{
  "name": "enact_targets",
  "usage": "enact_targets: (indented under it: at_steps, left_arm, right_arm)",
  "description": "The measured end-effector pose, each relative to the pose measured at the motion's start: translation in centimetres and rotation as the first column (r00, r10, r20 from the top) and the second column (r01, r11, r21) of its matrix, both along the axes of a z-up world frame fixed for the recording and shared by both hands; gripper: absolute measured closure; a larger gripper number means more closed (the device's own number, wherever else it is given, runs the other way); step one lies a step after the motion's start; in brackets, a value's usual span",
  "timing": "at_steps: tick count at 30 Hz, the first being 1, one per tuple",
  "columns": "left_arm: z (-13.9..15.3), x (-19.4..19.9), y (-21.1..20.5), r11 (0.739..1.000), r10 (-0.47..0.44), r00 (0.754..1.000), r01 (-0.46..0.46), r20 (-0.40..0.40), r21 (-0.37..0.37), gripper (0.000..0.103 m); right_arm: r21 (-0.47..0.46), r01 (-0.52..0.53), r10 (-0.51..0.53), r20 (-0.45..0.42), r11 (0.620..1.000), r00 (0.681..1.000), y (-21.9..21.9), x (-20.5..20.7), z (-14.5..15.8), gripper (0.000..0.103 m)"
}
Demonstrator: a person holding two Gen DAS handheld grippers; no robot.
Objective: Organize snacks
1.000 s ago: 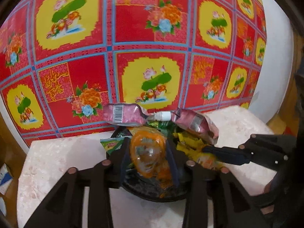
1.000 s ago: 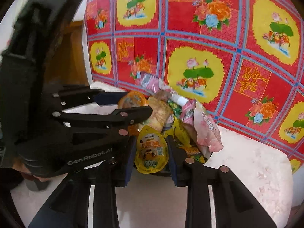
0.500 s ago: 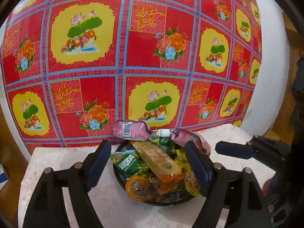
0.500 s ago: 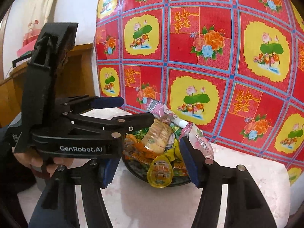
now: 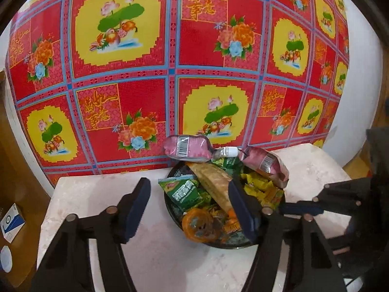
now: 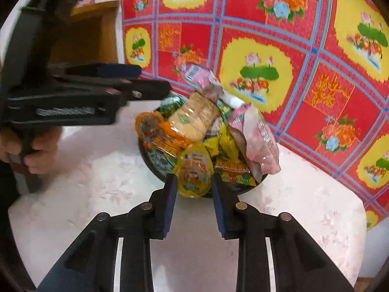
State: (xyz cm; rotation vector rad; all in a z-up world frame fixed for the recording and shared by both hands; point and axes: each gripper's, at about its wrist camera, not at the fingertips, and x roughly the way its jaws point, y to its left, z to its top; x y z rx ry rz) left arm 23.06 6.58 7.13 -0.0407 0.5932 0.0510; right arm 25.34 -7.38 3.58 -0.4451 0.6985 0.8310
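Note:
A dark bowl (image 5: 173,215) piled with snacks stands on the pale marble table (image 5: 158,255). It holds pink pouches (image 5: 186,147), a long cracker pack (image 5: 214,182), green packets (image 5: 184,189), yellow candies (image 5: 260,187) and an orange jelly cup (image 5: 199,223). My left gripper (image 5: 192,206) is open and empty above the bowl's near left side. My right gripper (image 6: 193,189) has its pads on either side of a yellow jelly cup (image 6: 194,172) at the bowl's near rim (image 6: 155,168). The left gripper also shows in the right wrist view (image 6: 150,80).
A red and yellow flowered cloth (image 5: 170,60) hangs behind the table. A wooden cabinet (image 6: 87,31) stands at the left. A small blue and white box (image 5: 11,221) lies low at the left. The table's bare marble lies in front of the bowl.
My left gripper let go of the orange jelly cup, opened and pulled back. My right gripper opened half a second ago and has now closed in on the yellow jelly cup.

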Motion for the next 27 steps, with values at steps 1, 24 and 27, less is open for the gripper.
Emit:
enact_targets:
  at_steps: [1,24,27]
  left_arm:
    - [-0.1,0.0,0.0,1.0,0.002,1.0,-0.001,-0.016,0.008,0.042]
    - [-2.2,2.2,3.4,0.989,0.092,0.987,-0.105,-0.132,-0.1,0.052]
    - [-2.1,2.0,2.7,0.993,0.081,0.99,-0.09,-0.119,-0.07,0.052]
  right_arm:
    - [0.007,0.004,-0.004,0.0,1.0,1.0,0.0,0.1,-0.1,0.074]
    - [0.345,0.315,-0.293,-0.114,0.884,0.949,-5.9,5.6,1.8,0.062]
    - [0.335,0.306,-0.267,-0.158,0.891,0.951,-5.7,5.9,1.3,0.062]
